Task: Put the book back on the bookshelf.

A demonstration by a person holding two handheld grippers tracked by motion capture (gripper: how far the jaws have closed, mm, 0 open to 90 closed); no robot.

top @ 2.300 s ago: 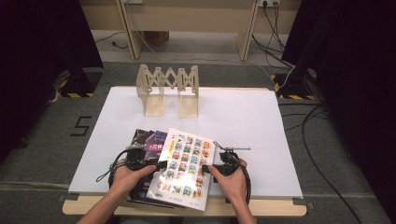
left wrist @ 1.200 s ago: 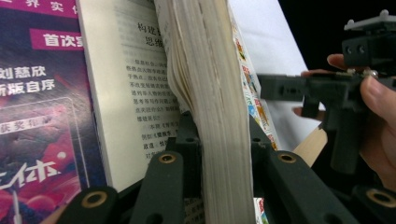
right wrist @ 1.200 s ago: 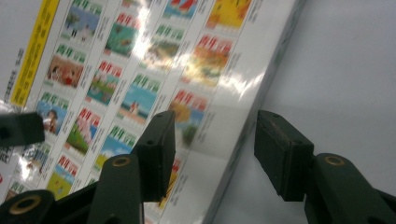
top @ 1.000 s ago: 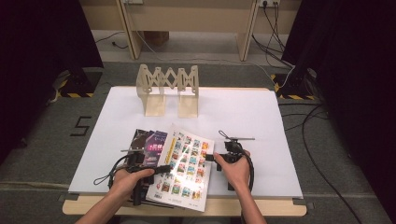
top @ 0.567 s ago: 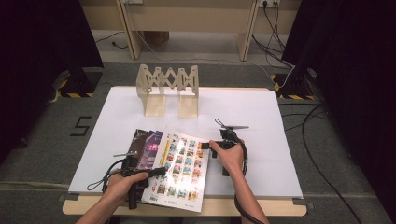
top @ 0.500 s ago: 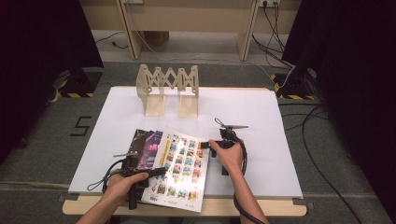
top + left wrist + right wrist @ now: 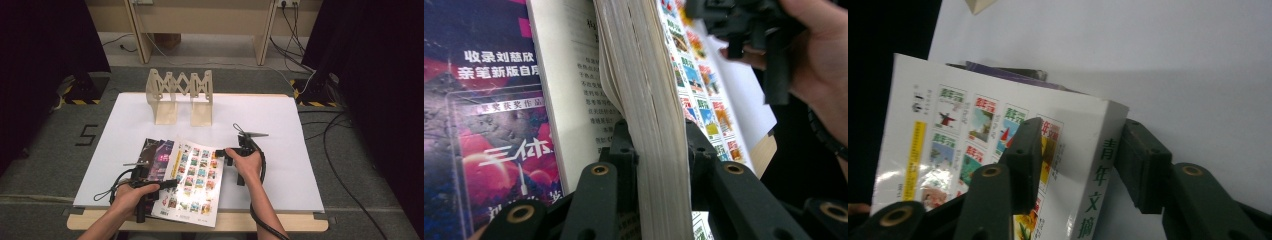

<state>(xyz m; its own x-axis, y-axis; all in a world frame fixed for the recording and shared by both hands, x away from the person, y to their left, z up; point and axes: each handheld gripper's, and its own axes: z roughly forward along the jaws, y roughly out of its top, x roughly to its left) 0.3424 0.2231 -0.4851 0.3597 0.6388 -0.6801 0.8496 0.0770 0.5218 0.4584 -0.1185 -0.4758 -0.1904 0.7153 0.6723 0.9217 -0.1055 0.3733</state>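
Note:
A thick white book point(image 7: 196, 172) with a grid of small colour pictures lies partly over a dark purple book point(image 7: 156, 154) at the table's front. My left gripper point(image 7: 167, 184) is shut on the white book's page block point(image 7: 649, 100), one jaw on each side of its fore edge. The purple cover point(image 7: 484, 100) lies beside it. My right gripper point(image 7: 223, 152) straddles the book's far spine corner point(image 7: 1098, 150). Its jaws have just been closing. One jaw lies over the cover point(image 7: 998, 115), the other stands just off the spine, so my right gripper point(image 7: 1080, 135) is open.
A folding wooden rack point(image 7: 180, 95) stands at the back of the white table sheet point(image 7: 280, 125). The wooden table edge point(image 7: 280, 221) runs just in front of the books. Cables point(image 7: 345, 150) lie on the floor at the right.
My right gripper has moved away from the front, up the white book's right side to its far corner, and narrowed its jaws there. My left gripper has kept its hold near the front edge.

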